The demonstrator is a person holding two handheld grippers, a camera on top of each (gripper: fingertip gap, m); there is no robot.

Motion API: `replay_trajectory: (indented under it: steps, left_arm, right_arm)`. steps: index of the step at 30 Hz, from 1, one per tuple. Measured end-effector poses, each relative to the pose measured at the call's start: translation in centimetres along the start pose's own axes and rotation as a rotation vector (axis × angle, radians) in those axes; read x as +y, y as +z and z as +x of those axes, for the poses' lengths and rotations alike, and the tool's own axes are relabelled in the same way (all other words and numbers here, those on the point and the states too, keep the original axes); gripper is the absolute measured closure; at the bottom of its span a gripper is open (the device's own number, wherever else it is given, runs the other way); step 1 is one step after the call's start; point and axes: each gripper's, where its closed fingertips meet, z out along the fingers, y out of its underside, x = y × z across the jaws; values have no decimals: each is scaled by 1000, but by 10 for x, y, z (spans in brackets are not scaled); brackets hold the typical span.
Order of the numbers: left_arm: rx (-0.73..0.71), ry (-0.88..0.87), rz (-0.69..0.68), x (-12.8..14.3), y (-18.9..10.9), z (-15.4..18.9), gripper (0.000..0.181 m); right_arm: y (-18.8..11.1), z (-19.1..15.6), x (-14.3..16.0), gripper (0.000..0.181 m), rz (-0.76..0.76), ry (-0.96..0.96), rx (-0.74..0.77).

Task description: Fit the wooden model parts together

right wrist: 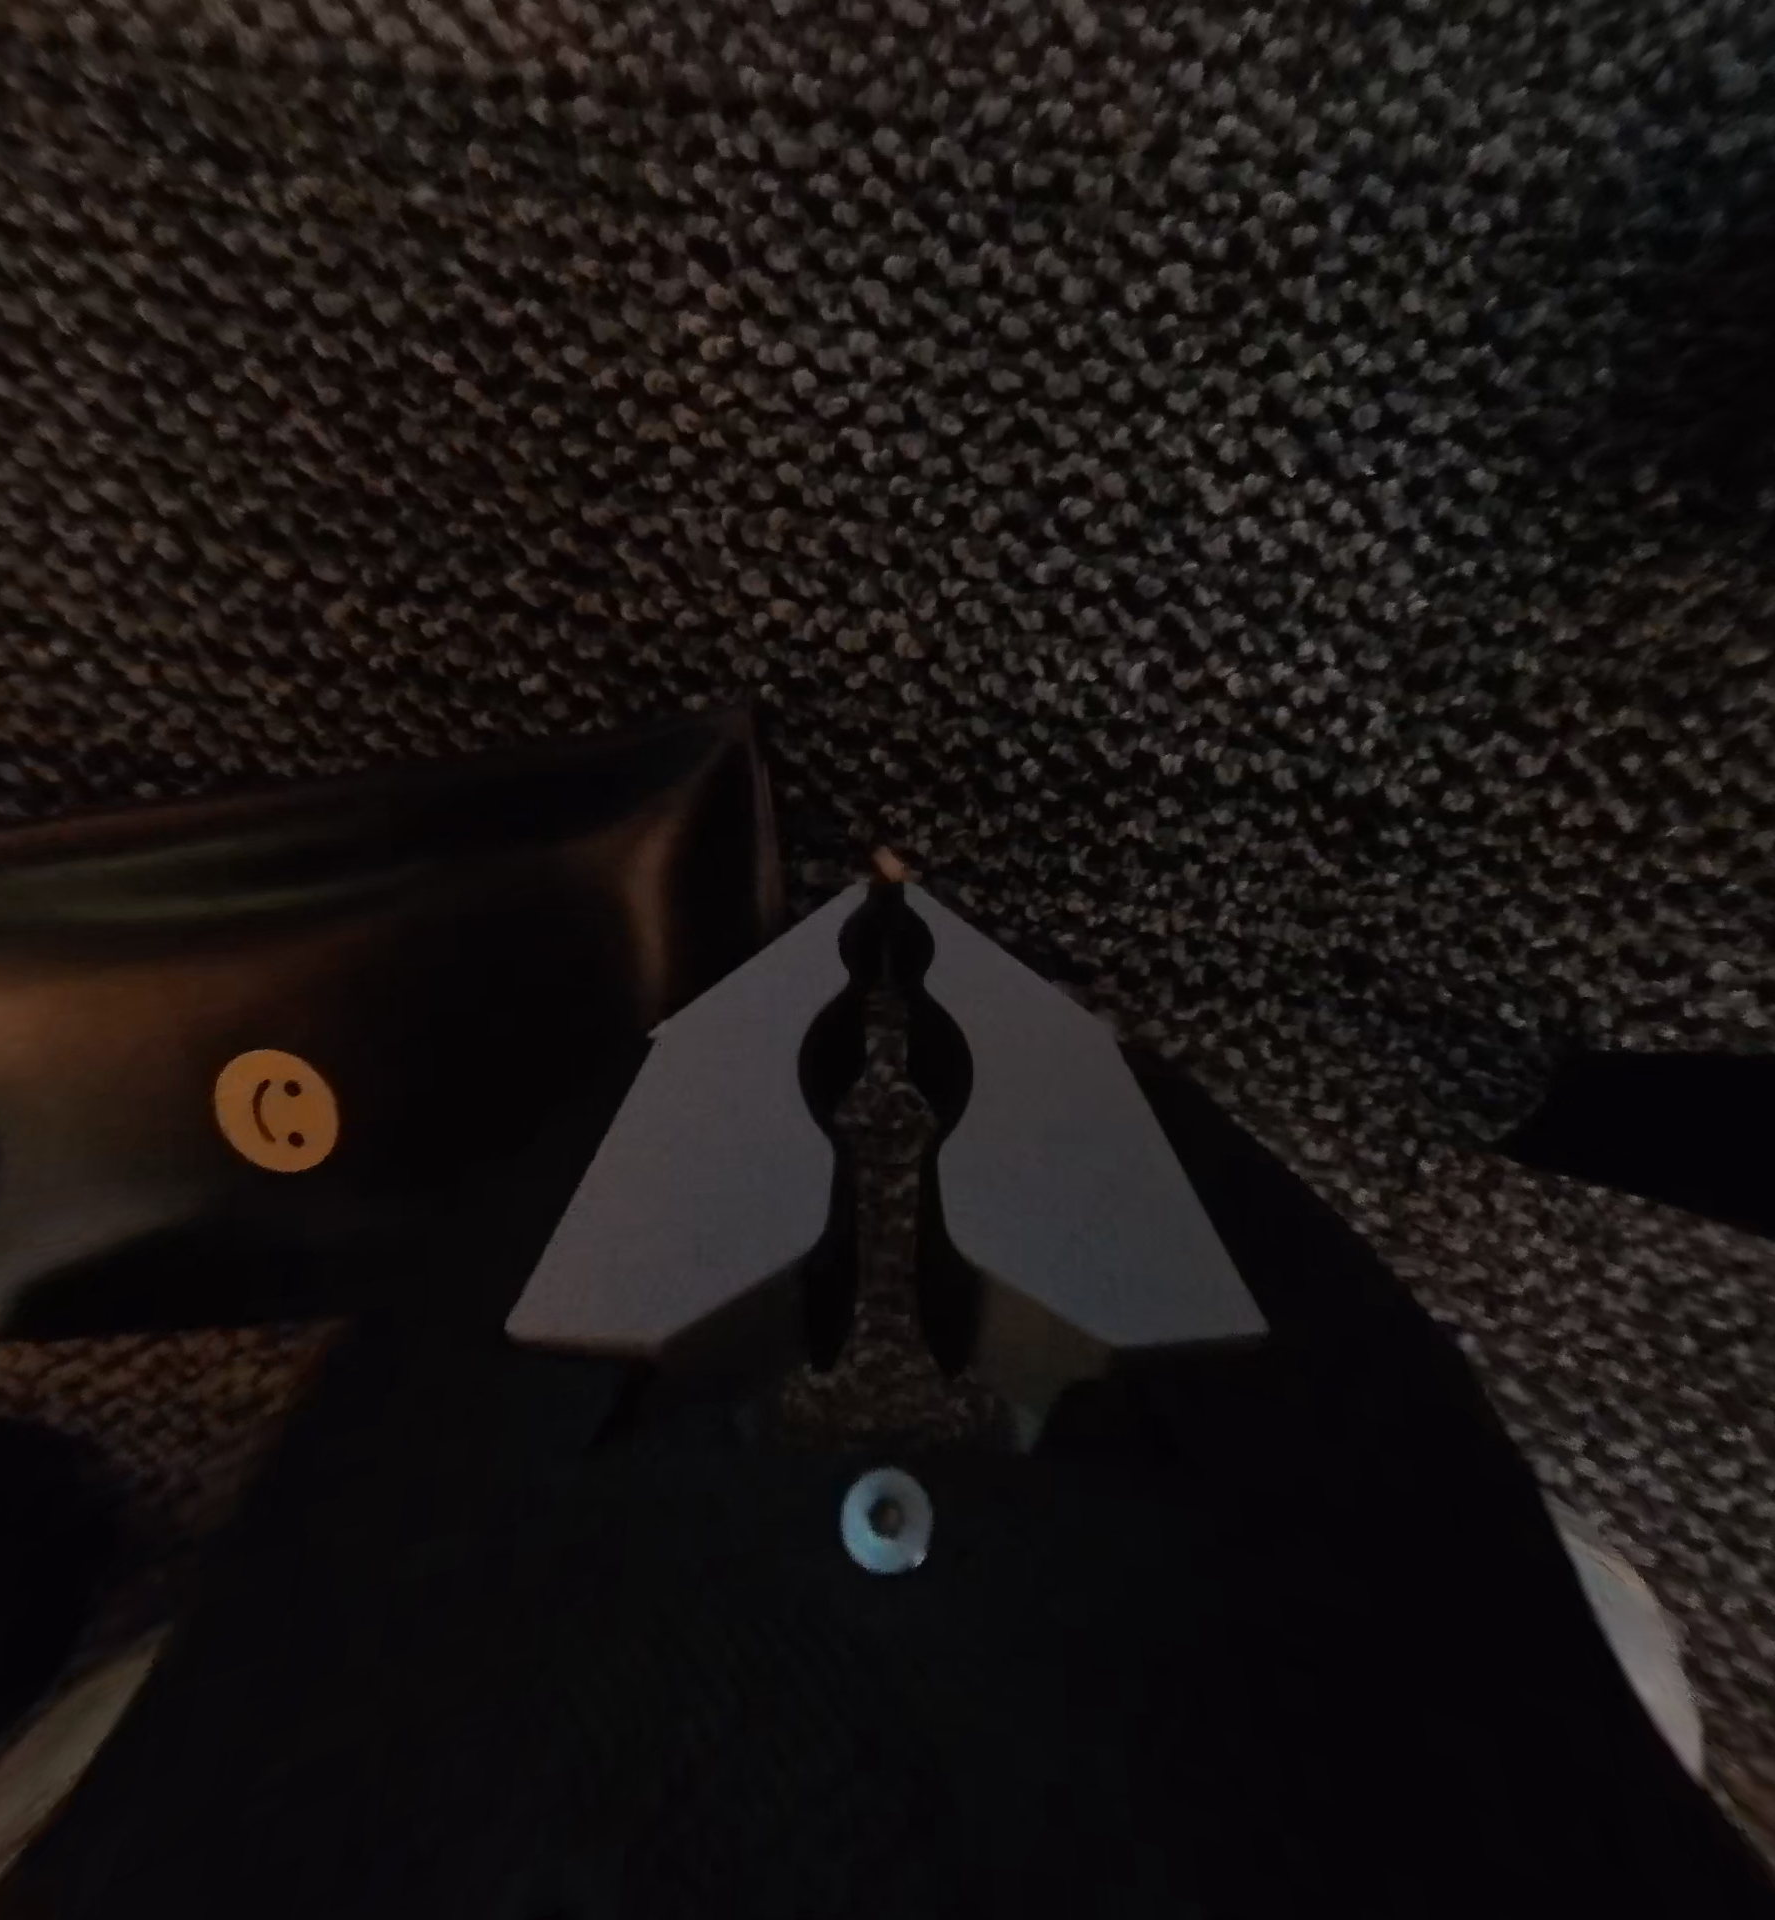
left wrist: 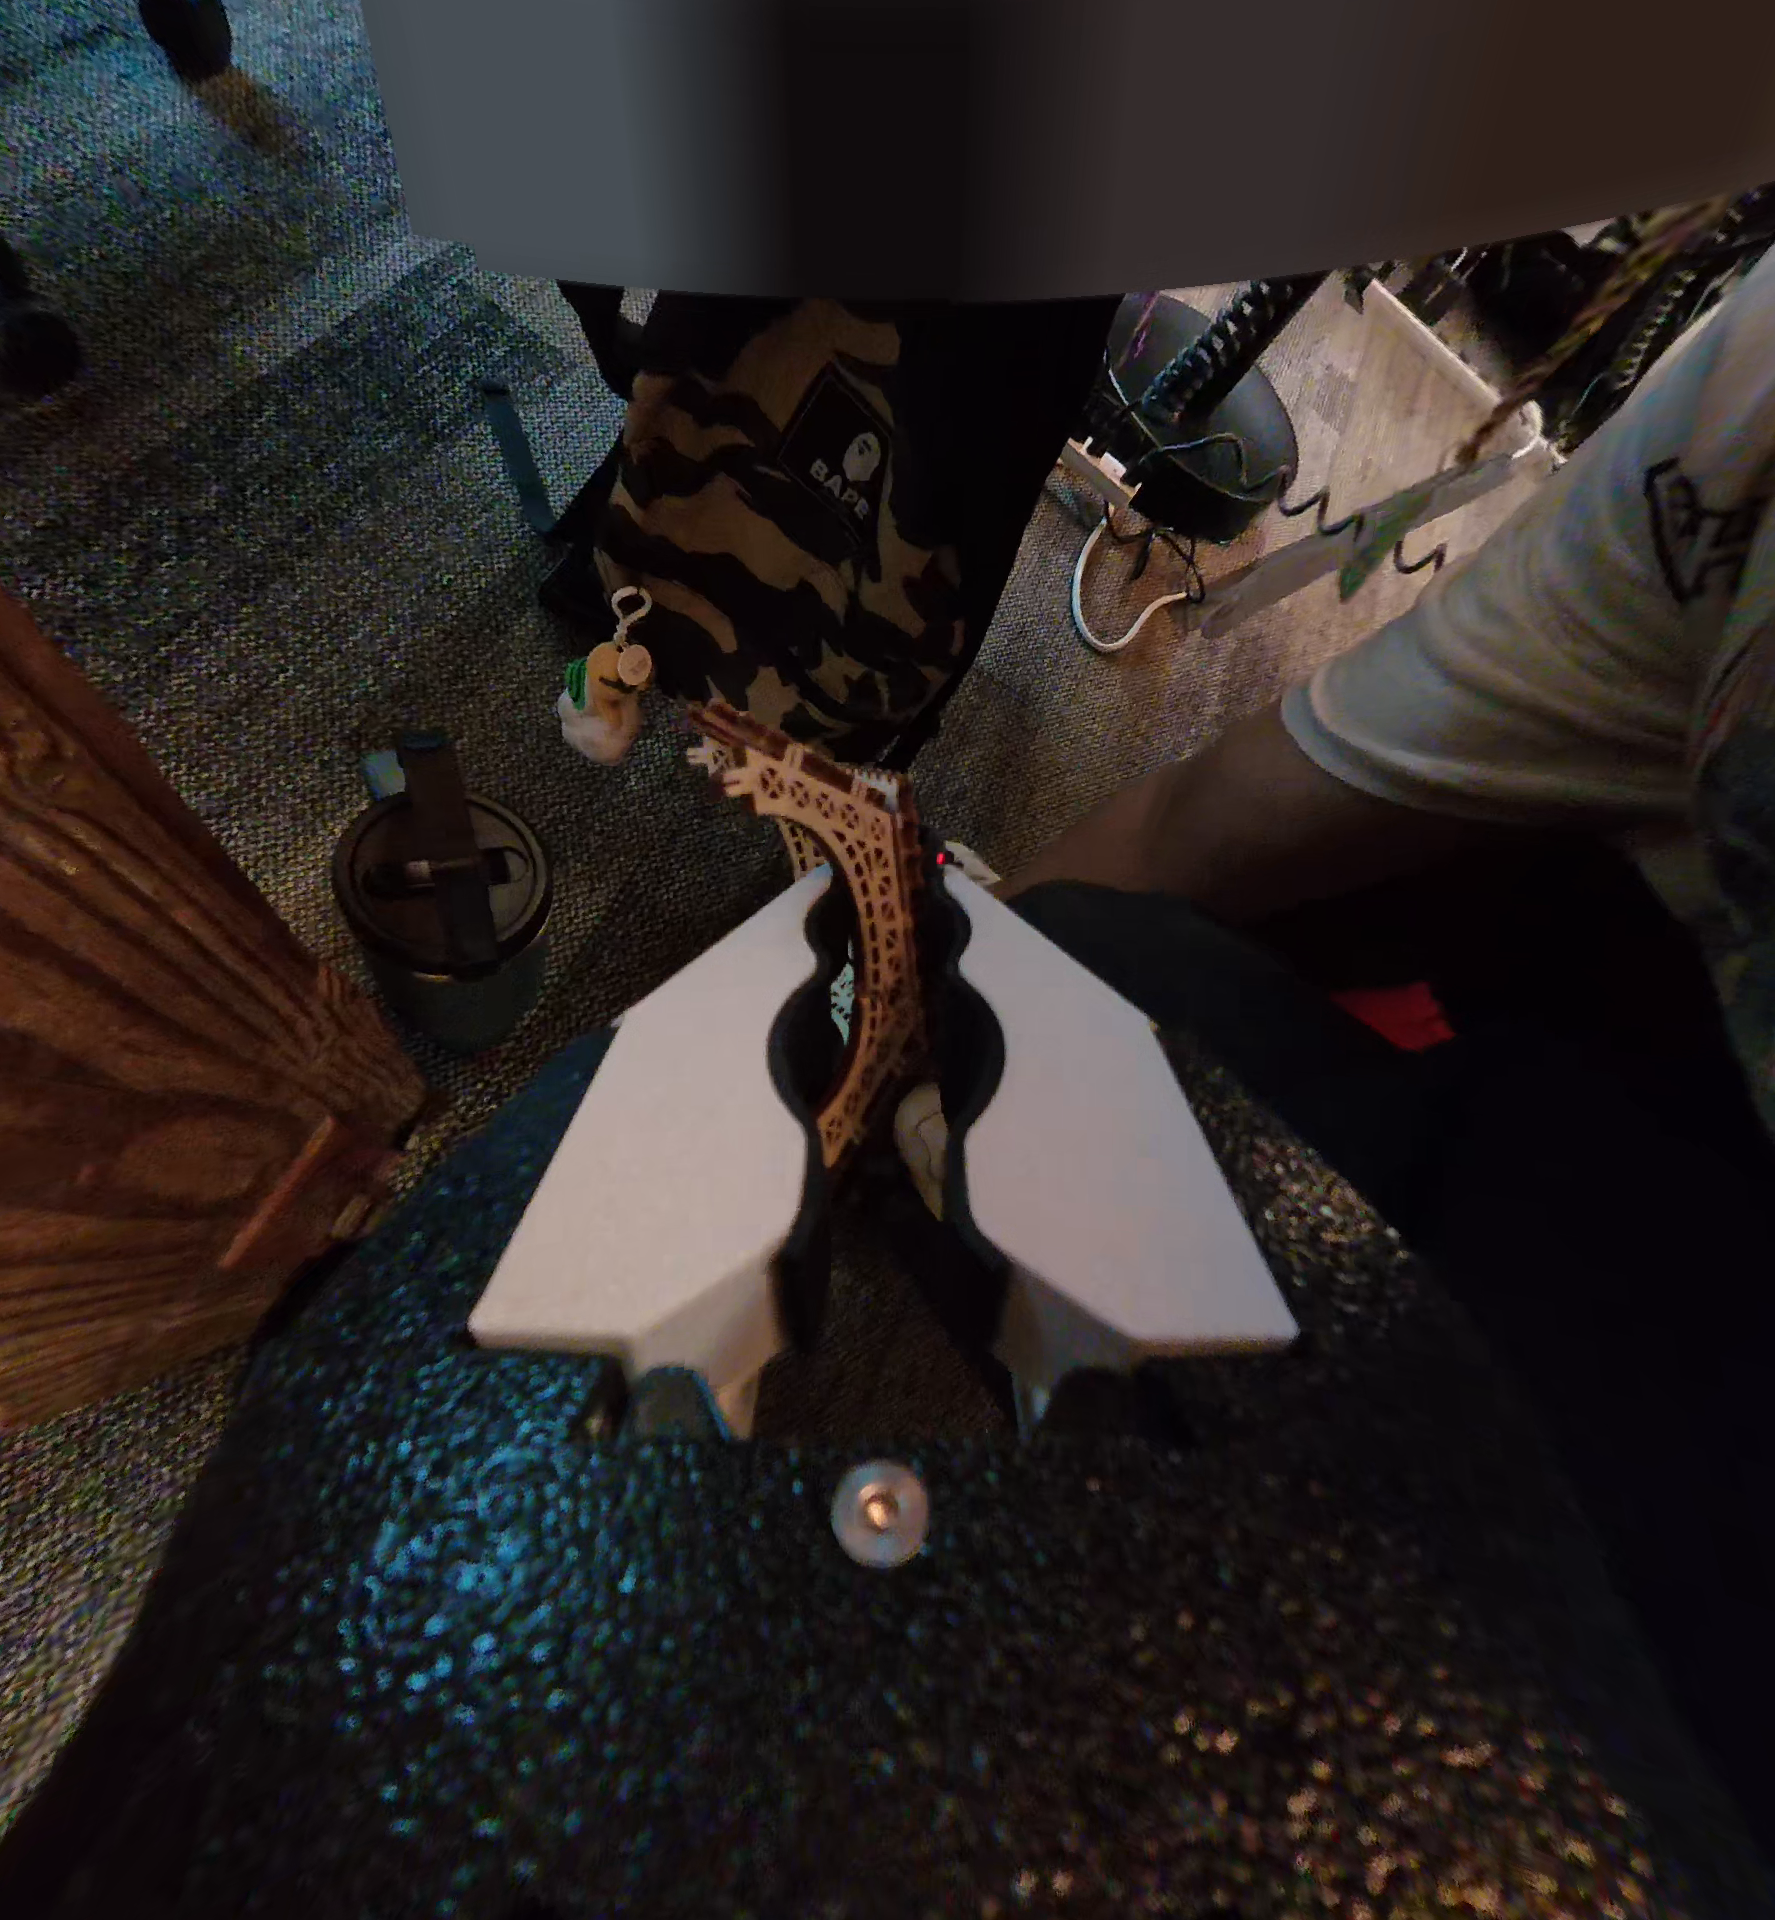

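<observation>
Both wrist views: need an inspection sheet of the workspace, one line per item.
Surface: grey speckled carpet; no tabletop seen.
Job's things: lattice wooden tower piece held between the jaws of the left gripper, sticking out past the tips. A tiny tan piece shows at the tips of the right gripper; too small to identify.
Clutter: lidded dark tumbler on the carpet, camouflage bag with a small keychain charm, black object bearing a yellow smiley sticker.
Grippers: left shut on the tower piece; right's jaws nearly together.
Cables: coiled black cord and white cable beside a dark round base.
Surroundings: wooden furniture, person's sleeve.
</observation>
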Motion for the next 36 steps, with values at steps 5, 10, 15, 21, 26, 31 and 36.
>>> replay_trajectory:
  steps: [5,10,15,21,26,31,36]
  left_arm:
    - [5,-7,10,-2,-2,0,169]
    - [13,-16,-9,3,2,0,169]
    - [14,-33,-18,7,3,-3,169]
    - [10,-36,-28,10,3,-5,169]
    - [13,-37,-30,10,4,-5,169]
    - [17,-45,-29,10,4,-4,169]
    - [18,-41,-33,11,4,-4,169]
  right_arm:
    - [0,1,-3,176,15,-103,17]
    - [3,3,1,175,-2,-161,17]
    - [4,3,0,178,20,-185,2]
    - [3,3,0,181,-1,-248,4]
    - [0,-1,-3,181,22,-238,1]
    - [-6,-6,0,181,23,-214,-16]
    - [-3,-5,-2,171,24,-245,-6]
